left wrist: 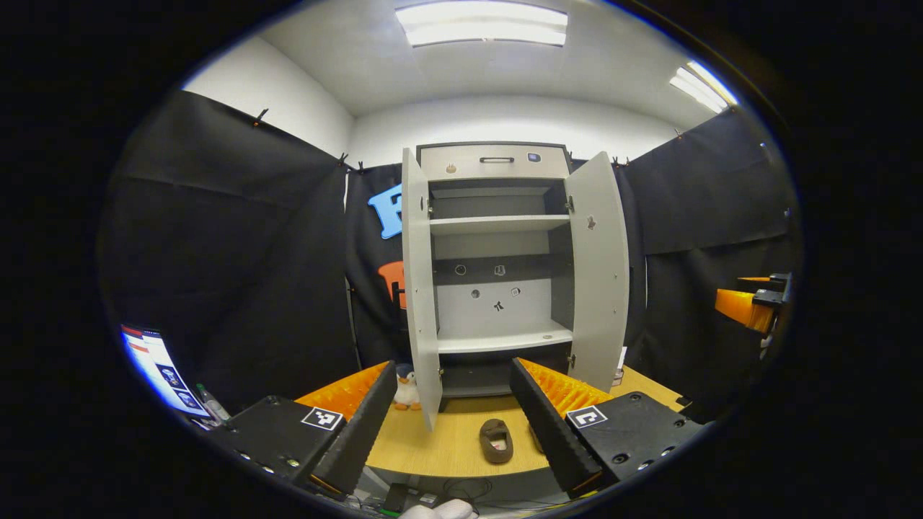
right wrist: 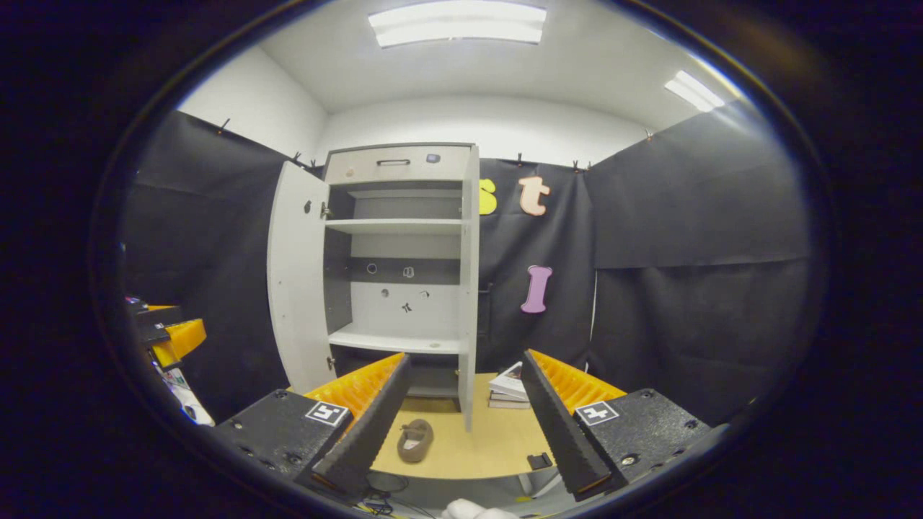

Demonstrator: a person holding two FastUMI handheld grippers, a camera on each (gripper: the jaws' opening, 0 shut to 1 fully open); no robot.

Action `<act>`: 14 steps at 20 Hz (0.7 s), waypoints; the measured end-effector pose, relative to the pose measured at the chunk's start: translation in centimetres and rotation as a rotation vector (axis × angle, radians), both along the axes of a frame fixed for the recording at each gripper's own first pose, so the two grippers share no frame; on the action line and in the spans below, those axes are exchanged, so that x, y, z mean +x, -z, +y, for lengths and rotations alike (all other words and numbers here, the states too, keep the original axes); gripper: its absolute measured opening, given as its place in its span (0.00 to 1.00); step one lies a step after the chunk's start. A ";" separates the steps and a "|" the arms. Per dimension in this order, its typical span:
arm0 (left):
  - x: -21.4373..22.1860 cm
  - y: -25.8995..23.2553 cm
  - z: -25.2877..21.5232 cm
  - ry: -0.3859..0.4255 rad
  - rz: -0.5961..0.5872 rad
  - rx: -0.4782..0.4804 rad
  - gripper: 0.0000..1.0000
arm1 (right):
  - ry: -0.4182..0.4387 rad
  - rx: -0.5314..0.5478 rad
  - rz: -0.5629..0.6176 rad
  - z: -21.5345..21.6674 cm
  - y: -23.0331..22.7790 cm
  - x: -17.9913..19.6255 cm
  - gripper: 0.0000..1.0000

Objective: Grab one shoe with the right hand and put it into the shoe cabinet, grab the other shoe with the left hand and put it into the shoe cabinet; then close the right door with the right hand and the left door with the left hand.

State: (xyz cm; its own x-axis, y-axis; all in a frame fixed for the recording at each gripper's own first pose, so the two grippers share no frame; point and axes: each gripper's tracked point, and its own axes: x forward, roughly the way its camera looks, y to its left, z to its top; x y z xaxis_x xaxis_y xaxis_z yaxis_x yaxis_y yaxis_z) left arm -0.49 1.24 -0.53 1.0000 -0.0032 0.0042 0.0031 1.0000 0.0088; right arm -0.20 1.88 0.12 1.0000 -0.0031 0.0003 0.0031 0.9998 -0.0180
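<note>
- Still nothing held: left gripper [left wrist: 454, 425] spread wide, right gripper [right wrist: 461, 425] likewise
- Brown shoe [left wrist: 496, 440] low ahead between the left fingers, on the table [left wrist: 433, 447] before the shoe cabinet [left wrist: 497, 288]
- Second shoe half hidden behind a left finger, easily missed
- Could clip the open left door [left wrist: 420, 288] or right door [left wrist: 598, 274] reaching in

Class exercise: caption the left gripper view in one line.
Open left gripper faces the shoe cabinet, both doors open, one brown shoe on the table.
</note>
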 end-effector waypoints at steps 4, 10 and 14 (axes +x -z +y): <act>-0.2 0.4 0.6 0.002 0.003 -0.003 1.00 | -0.005 -0.010 0.010 1.5 0.9 0.9 0.99; -0.4 2.1 2.3 -0.035 0.038 -0.003 1.00 | -0.081 -0.051 0.146 5.9 7.3 6.4 0.99; 0.1 3.0 3.6 -0.083 0.055 -0.032 0.96 | -0.163 -0.049 0.345 9.7 16.7 12.1 0.99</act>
State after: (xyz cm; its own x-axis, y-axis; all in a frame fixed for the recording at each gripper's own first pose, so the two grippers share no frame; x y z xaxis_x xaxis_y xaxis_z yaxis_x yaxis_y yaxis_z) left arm -0.34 4.86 -3.52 0.9956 0.0786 -0.0519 -0.0798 0.9966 -0.0215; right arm 11.91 11.54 -16.57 0.9287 0.1471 -0.3404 -0.1701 0.9847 -0.0385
